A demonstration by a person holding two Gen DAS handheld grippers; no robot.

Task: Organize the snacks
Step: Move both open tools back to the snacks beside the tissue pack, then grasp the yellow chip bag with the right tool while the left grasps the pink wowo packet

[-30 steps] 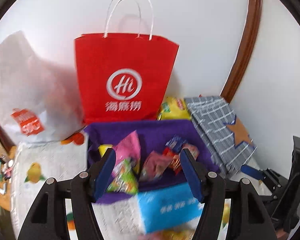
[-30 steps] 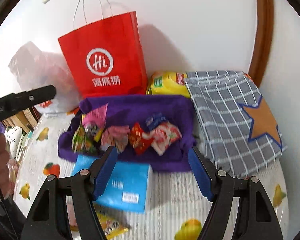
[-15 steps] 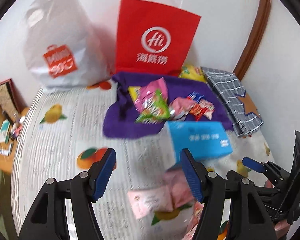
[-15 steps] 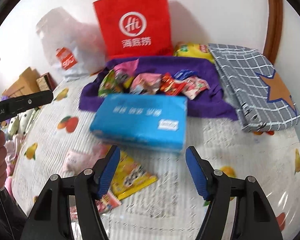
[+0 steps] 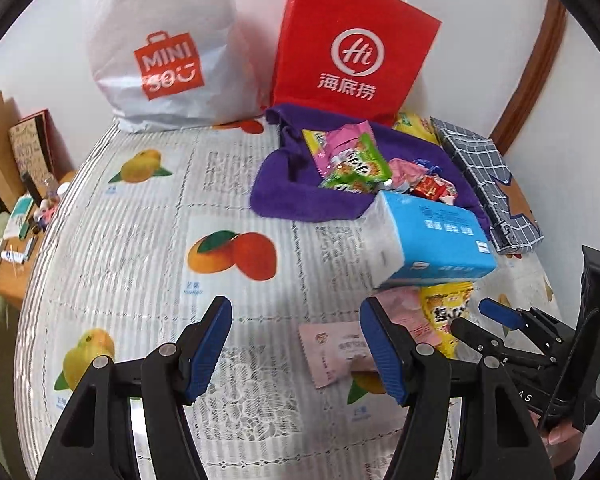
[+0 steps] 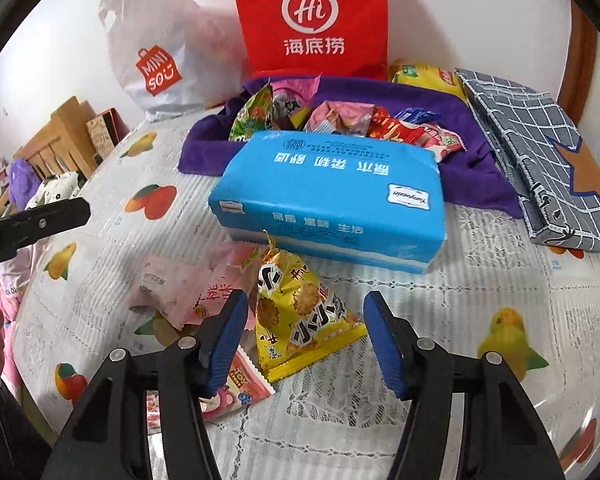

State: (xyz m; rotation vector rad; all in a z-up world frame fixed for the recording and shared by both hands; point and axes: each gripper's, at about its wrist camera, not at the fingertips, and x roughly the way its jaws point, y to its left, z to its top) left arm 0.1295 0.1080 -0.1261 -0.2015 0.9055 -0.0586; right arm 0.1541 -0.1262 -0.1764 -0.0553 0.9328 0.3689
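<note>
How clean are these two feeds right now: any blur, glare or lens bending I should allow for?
Left wrist view: sharp, lit evenly, soft shadows behind the red paper bag and white plastic bag; fisheye bows the wooden trim and darkens the corners. Right wrist view: sharp up close, glare on the yellow snack packet foil and on the tablecloth; the rim bends.

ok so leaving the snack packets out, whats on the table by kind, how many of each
shopping bags: 2 (white plastic bag, red paper bag)
blue tissue pack: 1
purple cloth: 1
grey checked fabric piece: 1
total: 5
</note>
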